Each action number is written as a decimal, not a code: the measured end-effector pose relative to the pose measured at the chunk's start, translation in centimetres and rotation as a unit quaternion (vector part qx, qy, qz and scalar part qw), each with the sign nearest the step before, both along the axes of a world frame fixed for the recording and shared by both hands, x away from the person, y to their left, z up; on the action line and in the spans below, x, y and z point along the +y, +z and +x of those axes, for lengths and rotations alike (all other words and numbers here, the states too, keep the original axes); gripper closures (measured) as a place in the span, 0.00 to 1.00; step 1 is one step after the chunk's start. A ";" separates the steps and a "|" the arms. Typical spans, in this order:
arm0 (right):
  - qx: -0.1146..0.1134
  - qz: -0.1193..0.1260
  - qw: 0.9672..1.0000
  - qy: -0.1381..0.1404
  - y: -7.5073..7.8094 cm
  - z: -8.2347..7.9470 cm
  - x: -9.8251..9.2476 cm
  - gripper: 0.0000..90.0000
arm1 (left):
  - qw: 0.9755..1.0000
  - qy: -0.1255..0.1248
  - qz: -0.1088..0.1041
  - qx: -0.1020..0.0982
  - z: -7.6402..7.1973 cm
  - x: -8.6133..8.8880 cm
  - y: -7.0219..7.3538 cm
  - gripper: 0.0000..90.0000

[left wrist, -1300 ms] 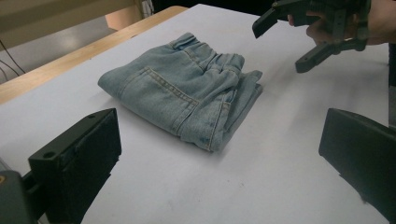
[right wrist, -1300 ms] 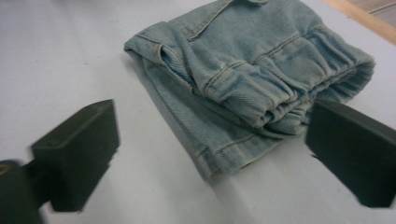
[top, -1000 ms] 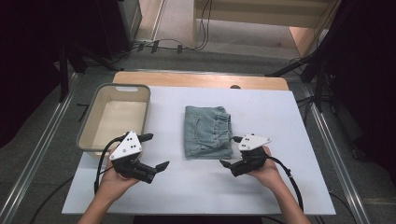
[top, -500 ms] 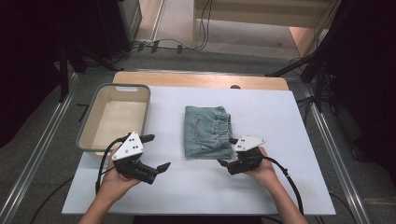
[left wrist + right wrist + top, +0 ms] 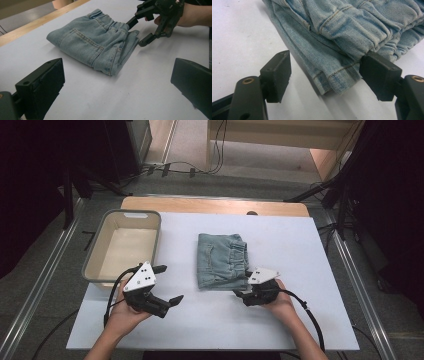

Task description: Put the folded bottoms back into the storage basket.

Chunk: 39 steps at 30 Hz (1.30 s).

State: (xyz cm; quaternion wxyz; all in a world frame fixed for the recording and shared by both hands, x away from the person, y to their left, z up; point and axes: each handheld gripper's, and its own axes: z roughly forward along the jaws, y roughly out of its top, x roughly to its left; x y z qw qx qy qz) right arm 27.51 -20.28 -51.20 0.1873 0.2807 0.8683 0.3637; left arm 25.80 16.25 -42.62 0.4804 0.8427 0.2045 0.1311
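A folded pair of light blue jeans (image 5: 222, 260) lies in the middle of the white table (image 5: 280, 320). My right gripper (image 5: 242, 287) sits at the jeans' near right corner, jaws astride the folded waistband edge (image 5: 342, 32). These jaws have just been closing. In the right gripper view (image 5: 325, 65) one pad touches the denim while the other stands apart from it. My left gripper (image 5: 170, 284) hovers low at the near left, open wide and holding nothing. From there the jeans (image 5: 92, 47) and the right gripper (image 5: 137, 33) lie ahead of my left gripper (image 5: 117, 72).
A beige tub (image 5: 157, 240) stands at the table's far left, nothing visible in it. A wooden strip (image 5: 210, 205) runs along the far edge. Metal rails flank both sides of the table. Cables trail from both grippers over the near edge.
My right gripper has edged in onto the jeans' near right corner and its jaws have narrowed around the fold. The left gripper has not moved.
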 end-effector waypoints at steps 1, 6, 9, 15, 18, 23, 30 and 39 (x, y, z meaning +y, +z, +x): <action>0.002 0.003 1.000 -0.004 0.0 0.0 0.0 0.29 | 1.000 0.001 -0.001 -0.001 0.0 0.0 0.0 0.00; 0.007 0.002 1.000 -0.008 -0.2 0.0 -0.2 0.30 | 1.000 0.002 -0.004 -0.001 0.0 0.1 0.1 0.00; 0.009 0.000 1.000 -0.010 -0.2 0.0 -0.2 0.32 | 1.000 0.002 -0.002 -0.002 0.0 0.1 0.1 0.00; 0.016 -0.001 1.000 -0.015 -0.4 0.0 -0.2 0.33 | 1.000 0.002 -0.003 -0.001 0.0 0.1 0.1 0.00; 0.021 -0.012 1.000 -0.018 -0.7 0.0 0.0 0.34 | 1.000 0.003 -0.003 -0.001 0.0 0.1 0.0 0.00; 0.014 -0.019 1.000 -0.012 -0.7 -0.3 0.4 0.39 | 1.000 0.001 -0.002 0.002 0.1 0.1 0.0 0.00; 0.020 -0.018 1.000 -0.006 -0.7 0.0 0.3 0.42 | 1.000 -0.002 0.003 0.007 0.1 -0.2 -0.3 0.00; 0.012 -0.025 1.000 -0.016 -0.5 -0.1 -0.1 0.65 | 1.000 -0.003 0.003 0.010 0.2 -0.3 -0.5 0.00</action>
